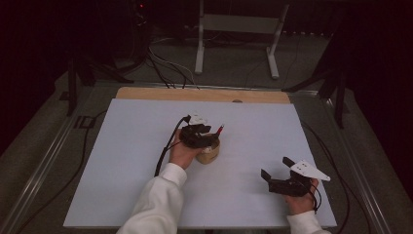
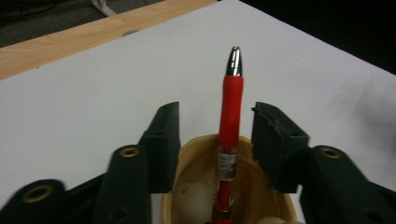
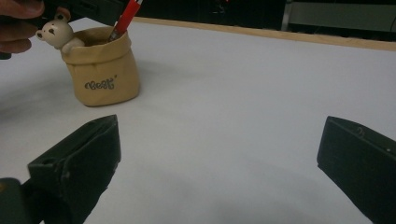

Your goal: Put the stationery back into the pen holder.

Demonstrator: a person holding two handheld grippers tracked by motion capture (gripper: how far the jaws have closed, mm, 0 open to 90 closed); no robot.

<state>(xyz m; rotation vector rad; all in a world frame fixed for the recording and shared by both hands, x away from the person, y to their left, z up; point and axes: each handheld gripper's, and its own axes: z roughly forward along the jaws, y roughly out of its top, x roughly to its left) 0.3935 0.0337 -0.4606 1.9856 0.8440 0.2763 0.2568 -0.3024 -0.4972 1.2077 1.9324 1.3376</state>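
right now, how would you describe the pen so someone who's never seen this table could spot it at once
Start at the white sheet covering the table, then find the tan sack-shaped pot near its middle, under the left claw. The pen stands in that pot, sticking up between the claw's open jaws. It is bright red with a silver tip, the only red thing there, beside a small bear figure on the rim.

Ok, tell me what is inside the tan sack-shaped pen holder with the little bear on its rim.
A red pen with a silver tip stands in the tan sack-shaped pen holder, leaning out. Its lower end and the holder's bottom are hidden.
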